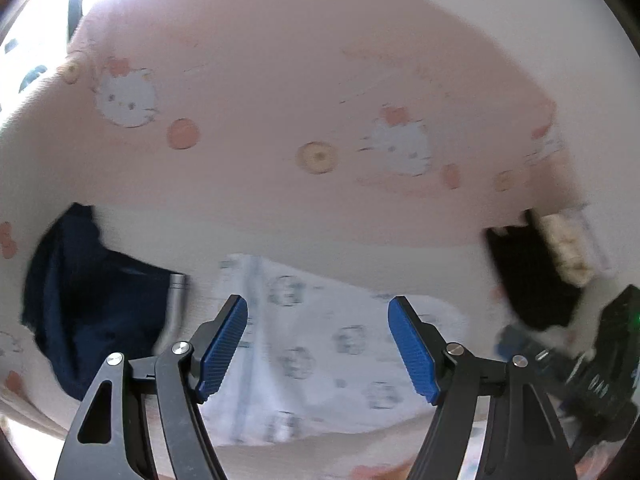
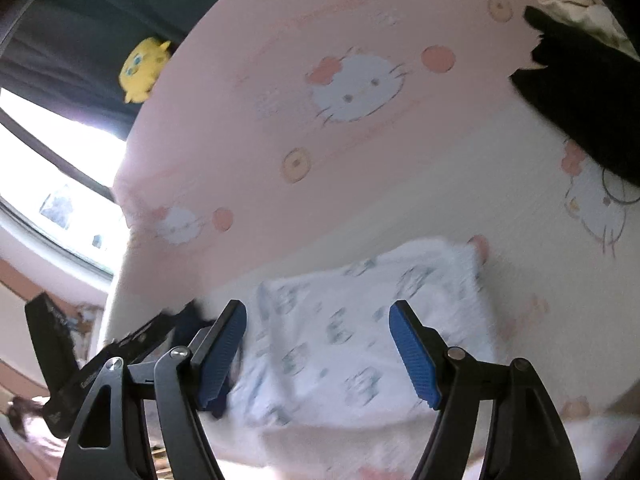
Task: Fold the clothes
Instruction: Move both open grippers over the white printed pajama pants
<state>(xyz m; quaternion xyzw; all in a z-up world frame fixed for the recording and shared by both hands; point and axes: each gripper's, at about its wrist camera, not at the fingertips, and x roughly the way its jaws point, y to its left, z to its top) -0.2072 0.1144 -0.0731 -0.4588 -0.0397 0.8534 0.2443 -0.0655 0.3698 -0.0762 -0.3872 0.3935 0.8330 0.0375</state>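
Both grippers, left (image 1: 318, 346) and right (image 2: 318, 350), hang released over the white cloth (image 1: 320, 352) on the bed (image 1: 280, 80). Only the left view catches the navy garment (image 1: 88, 300); only the right the yellow plush (image 2: 142, 68).

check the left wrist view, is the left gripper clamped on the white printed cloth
No, the left gripper stands open with its blue pads apart, and the white printed cloth lies flat on the pink bedsheet below them.

A pink cat-print bedsheet (image 2: 360, 152) covers the bed. A yellow plush toy (image 2: 142, 68) sits beyond its far edge, against a dark curtain (image 2: 80, 32) beside a bright window (image 2: 48, 160).
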